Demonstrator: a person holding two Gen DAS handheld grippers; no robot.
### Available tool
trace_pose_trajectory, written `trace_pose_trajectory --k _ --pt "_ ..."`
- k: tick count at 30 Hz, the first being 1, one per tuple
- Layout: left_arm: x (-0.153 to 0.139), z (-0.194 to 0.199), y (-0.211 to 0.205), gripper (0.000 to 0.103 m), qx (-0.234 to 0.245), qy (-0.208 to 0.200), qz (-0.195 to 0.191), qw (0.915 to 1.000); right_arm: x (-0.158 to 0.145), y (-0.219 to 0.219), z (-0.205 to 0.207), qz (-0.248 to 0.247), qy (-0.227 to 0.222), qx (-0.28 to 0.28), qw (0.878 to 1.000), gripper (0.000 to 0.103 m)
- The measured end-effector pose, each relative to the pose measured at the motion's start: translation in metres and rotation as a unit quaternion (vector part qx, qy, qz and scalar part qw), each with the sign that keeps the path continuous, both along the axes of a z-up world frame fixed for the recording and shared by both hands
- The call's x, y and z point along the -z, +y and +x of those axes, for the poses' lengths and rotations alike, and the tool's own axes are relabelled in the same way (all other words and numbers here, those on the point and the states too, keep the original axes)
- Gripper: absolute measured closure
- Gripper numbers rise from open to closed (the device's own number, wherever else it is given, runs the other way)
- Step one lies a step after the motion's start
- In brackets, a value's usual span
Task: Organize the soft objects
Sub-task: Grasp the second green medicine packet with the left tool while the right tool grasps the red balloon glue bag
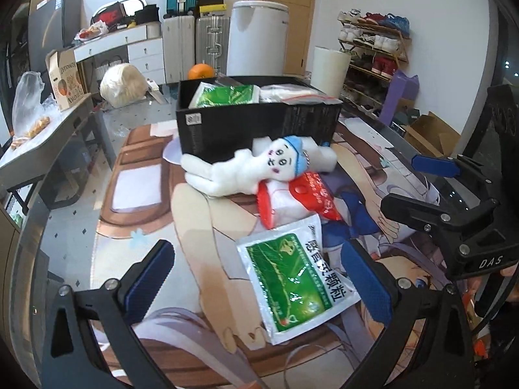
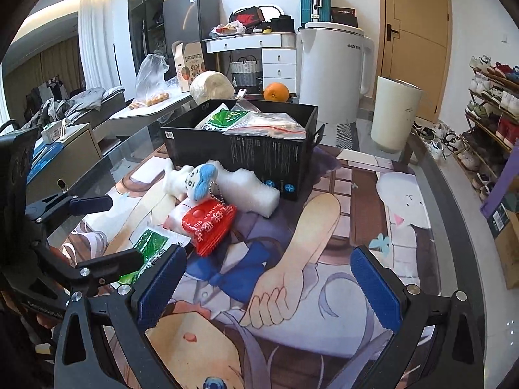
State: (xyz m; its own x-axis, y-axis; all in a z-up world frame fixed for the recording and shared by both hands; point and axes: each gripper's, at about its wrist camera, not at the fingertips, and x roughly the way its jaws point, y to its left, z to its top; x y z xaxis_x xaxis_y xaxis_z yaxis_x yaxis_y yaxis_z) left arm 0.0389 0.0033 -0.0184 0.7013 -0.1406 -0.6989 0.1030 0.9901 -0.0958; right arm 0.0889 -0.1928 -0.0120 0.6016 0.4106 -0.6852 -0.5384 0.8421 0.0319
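A black box (image 1: 259, 126) (image 2: 259, 152) on the printed mat holds a green sachet and a clear zip bag. In front of it lie a white plush doll with a blue cap (image 1: 256, 168) (image 2: 191, 178), a white foam block (image 2: 249, 188), a red-and-white tissue pack (image 1: 298, 201) (image 2: 207, 223) and a green-and-white sachet (image 1: 298, 278) (image 2: 149, 246). My left gripper (image 1: 259, 278) is open low over the mat, the sachet between its blue pads. My right gripper (image 2: 269, 278) is open over bare mat, right of the pile. Each gripper shows in the other's view.
An orange (image 2: 276, 92), a white kettle (image 2: 334, 74) and a cream cylinder (image 2: 394, 113) stand behind the box on the glass table. A bagged white bundle (image 1: 123, 84) sits far left. A shoe rack (image 2: 489, 110) stands off the table's right edge.
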Motion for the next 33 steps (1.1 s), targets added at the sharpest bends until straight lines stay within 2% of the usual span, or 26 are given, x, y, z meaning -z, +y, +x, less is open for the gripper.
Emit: trace_pose_trajectory --k 6,13,17,28,29,33 --pt "0.010 0.003 -0.009 0.000 0.009 0.023 0.003 0.9997 0.001 -0.004 -0.003 -0.007 -0.002 0.007 1.000 0.001" --pt "0.019 0.009 -0.009 0.000 -0.002 0.057 0.020 0.9982 0.004 -0.001 -0.002 -0.011 0.002 -0.001 1.000 0.001" --pt "0.021 0.008 -0.001 0.000 -0.014 0.059 0.028 0.9978 0.006 0.002 0.000 -0.013 0.005 -0.005 1.000 0.001" --pt "0.021 0.005 0.010 0.001 -0.010 0.063 0.026 0.9976 0.009 0.008 0.003 -0.015 0.007 -0.013 1.000 0.001" --pt "0.021 0.004 0.010 0.002 -0.007 0.059 0.027 0.9978 0.009 0.008 0.003 -0.015 0.007 -0.014 1.000 0.001" --pt "0.018 0.000 0.005 0.023 0.011 0.045 0.029 0.9985 0.008 0.012 0.005 -0.016 0.006 -0.018 1.000 0.001"
